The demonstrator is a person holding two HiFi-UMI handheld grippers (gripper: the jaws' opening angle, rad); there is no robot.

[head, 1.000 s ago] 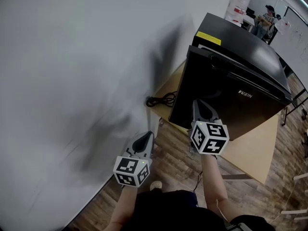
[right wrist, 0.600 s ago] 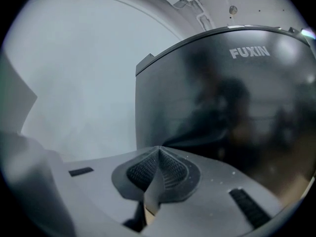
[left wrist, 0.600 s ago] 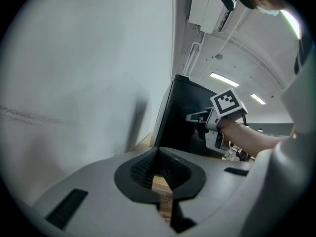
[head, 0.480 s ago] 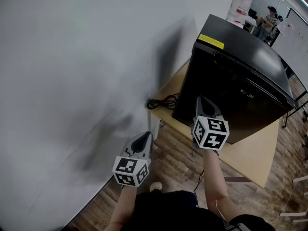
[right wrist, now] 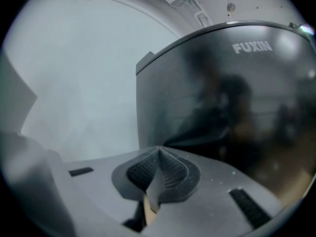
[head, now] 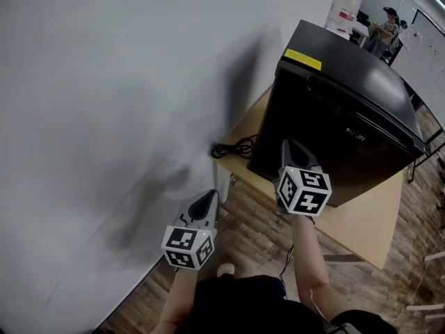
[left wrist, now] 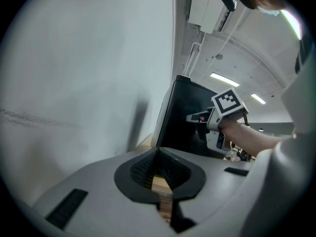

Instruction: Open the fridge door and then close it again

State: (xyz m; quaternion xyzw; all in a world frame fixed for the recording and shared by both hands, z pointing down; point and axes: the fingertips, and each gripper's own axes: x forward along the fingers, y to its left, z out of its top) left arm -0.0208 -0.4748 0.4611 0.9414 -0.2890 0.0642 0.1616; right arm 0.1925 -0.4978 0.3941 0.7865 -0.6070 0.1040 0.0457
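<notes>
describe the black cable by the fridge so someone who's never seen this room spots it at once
Start at the black mini fridge standing on the light wooden table beside the white wall. On the bare tabletop between fridge and wall lies a black cable in a loose coil. It is the only thin, looped thing there, among flat, boxy surfaces.

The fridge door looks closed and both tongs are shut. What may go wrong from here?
The right tongs sit shut close to the front of the fridge; a hard push might slide the fridge along the table. The loose black cable beside the fridge might catch the left tongs if they swing that way.
</notes>
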